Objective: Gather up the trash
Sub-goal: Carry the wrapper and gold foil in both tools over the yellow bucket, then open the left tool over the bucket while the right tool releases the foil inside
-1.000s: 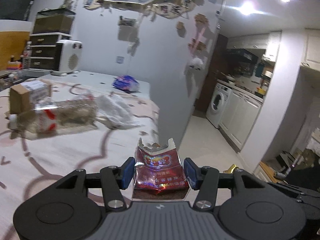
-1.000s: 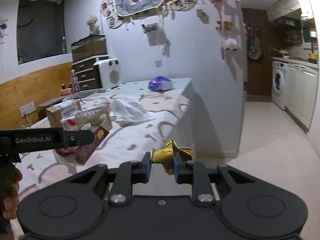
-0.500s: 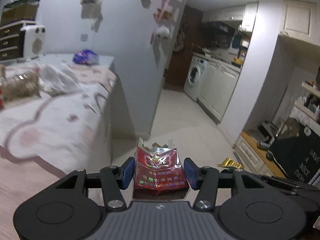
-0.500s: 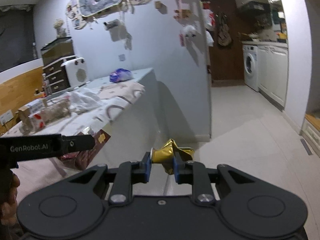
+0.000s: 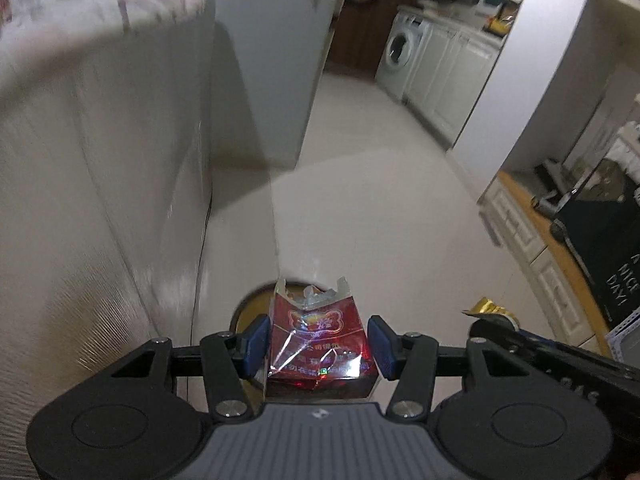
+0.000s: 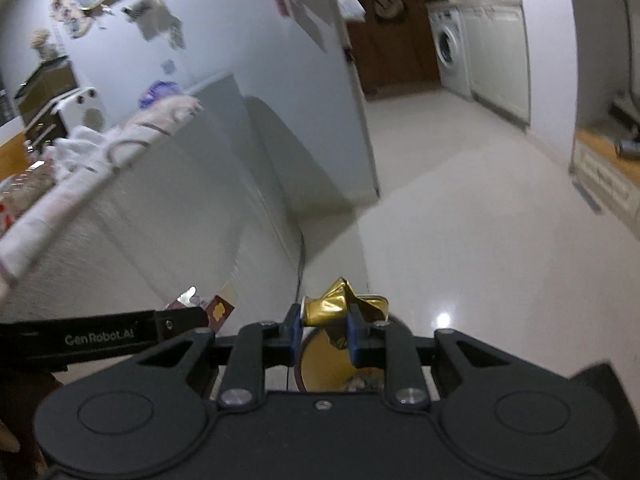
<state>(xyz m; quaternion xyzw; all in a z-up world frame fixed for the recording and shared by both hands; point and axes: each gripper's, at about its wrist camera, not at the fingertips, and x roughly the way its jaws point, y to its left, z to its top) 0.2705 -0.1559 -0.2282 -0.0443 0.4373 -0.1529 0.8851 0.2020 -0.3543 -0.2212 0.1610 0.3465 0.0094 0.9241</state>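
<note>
Trash rides in both grippers now, and the step in hand looks like dropping it into the round bin (image 6: 340,368) on the pale tiled floor (image 5: 380,220), whose yellow inside shows just below and past each set of fingers. That bin is the biggest thing to get right: in the right wrist view its rim curves under the fingertips, and in the left wrist view its edge peeks out behind the left finger, so both loads seem close to being over it, though how high above I cannot tell. Next comes the red cigarette pack (image 5: 320,344), crumpled with its foil top torn open, pinched at its sides by the left gripper (image 5: 318,340); I would bring it squarely over the opening before spreading the fingers, since it is light and may flutter sideways. Smallest is the gold foil wrapper (image 6: 326,306), squeezed tight in the right gripper (image 6: 323,330); being crinkly it may cling to a pad, so open wide and give a small shake, one hand at a time so the tools do not knock
</note>
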